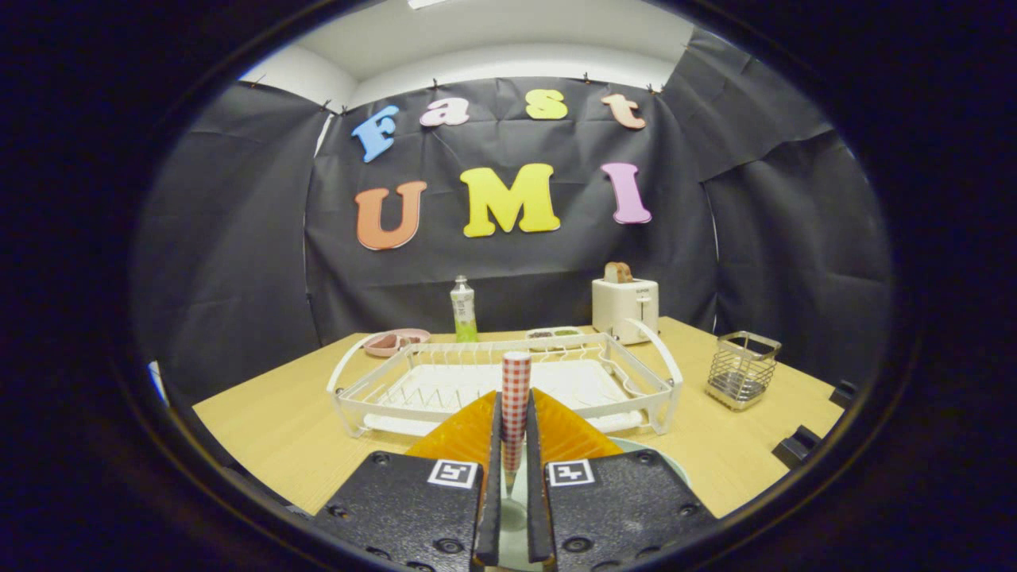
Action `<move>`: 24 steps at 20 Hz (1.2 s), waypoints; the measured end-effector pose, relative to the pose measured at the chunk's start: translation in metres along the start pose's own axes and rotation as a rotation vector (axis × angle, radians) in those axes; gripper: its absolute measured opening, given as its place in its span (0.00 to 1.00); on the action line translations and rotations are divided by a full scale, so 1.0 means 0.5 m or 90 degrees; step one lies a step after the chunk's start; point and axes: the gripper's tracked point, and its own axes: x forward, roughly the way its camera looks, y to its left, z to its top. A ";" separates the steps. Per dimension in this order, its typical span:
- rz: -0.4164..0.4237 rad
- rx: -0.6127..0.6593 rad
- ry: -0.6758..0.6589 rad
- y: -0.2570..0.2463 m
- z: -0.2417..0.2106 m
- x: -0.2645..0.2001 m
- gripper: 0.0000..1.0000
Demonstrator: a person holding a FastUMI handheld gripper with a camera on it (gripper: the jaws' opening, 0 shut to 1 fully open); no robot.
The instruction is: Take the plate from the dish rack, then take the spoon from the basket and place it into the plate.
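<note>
So in the gripper view our gripper (515, 433) is clamped on the spoon (516, 397), both fingers pressing its red-and-white checked handle, which stands upright between them. The plate (663, 461) sits right under the fingers, pale rim peeking out on the right. Just ahead is the white dish rack (508, 381); beyond it a toaster (625, 306) whose label we can't read, and a wire basket (743, 369) off right.

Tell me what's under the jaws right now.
The gripper is shut on the checked spoon handle. A pale plate lies beneath, on the table; the spoon's bowl and most of the plate are covered.
</note>
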 end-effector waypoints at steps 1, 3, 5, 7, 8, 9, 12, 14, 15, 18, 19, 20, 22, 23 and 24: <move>-0.004 0.002 0.009 -0.008 -0.005 0.002 0.19; -0.007 0.005 0.022 -0.022 -0.016 0.003 0.19; -0.009 0.019 0.033 -0.038 -0.021 0.004 0.20; -0.001 0.029 0.040 -0.053 -0.022 0.001 0.20; 0.002 0.032 0.042 -0.062 -0.021 -0.003 0.20; 0.003 0.034 0.043 -0.074 -0.020 -0.005 0.20; -0.019 0.029 0.021 -0.120 0.000 -0.023 0.39; -0.026 0.020 -0.005 -0.144 0.026 -0.036 0.53; -0.022 0.012 -0.006 -0.151 0.033 -0.044 0.62; -0.027 -0.009 -0.007 -0.182 0.058 -0.070 0.94; -0.029 -0.009 -0.014 -0.192 0.071 -0.079 0.95; -0.029 -0.011 -0.018 -0.200 0.082 -0.088 0.97; -0.041 -0.019 -0.024 -0.223 0.104 -0.109 1.00; -0.044 -0.017 -0.029 -0.229 0.117 -0.120 1.00; -0.048 -0.017 -0.029 -0.235 0.126 -0.135 1.00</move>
